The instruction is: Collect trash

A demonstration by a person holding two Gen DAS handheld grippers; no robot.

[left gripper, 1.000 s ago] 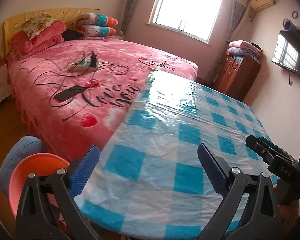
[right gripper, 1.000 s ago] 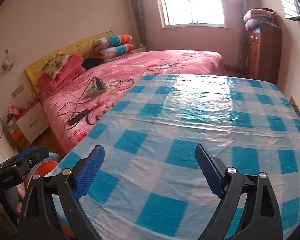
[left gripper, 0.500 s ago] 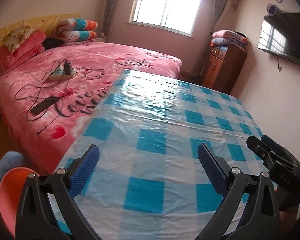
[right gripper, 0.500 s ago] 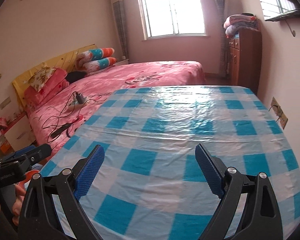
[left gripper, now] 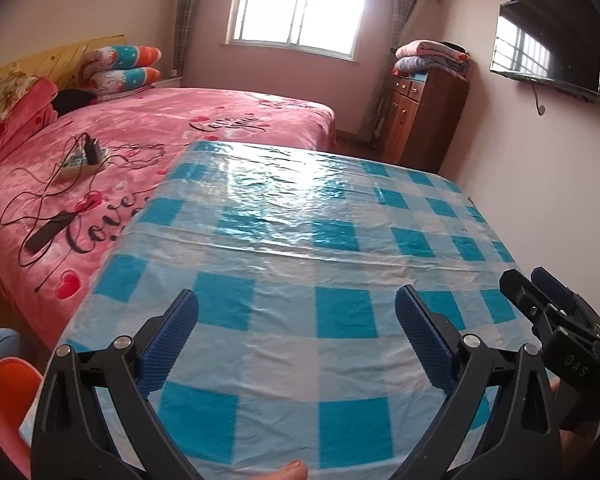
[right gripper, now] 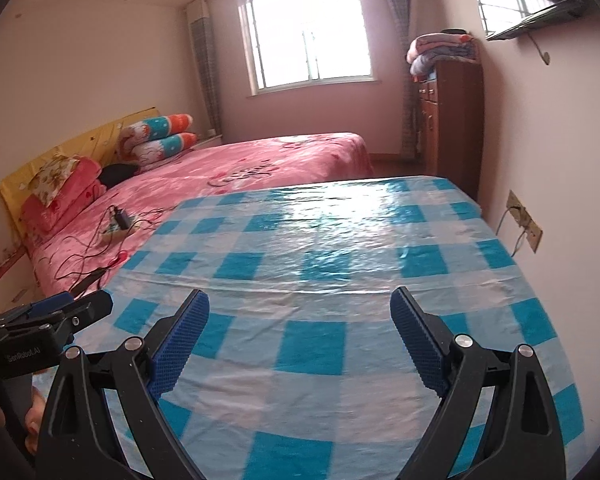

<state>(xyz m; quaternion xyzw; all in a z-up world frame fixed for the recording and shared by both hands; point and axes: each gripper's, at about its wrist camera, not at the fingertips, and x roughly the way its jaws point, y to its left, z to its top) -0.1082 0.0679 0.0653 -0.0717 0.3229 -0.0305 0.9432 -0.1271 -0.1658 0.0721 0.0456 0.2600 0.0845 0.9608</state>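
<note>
As before, both tools (left gripper: 296, 320) (right gripper: 300, 320) agape.

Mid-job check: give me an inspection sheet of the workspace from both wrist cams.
Surface: table under a glossy blue-and-white checked cover.
Job's things: nothing seen; no trash in either view.
Clutter: nothing seen on the table.
Grippers: left gripper open, holding nothing; right gripper open, holding nothing.
Cables: power strip with black cords on the pink bed.
Surroundings: window, wooden dresser, wall TV, orange chair.
</note>
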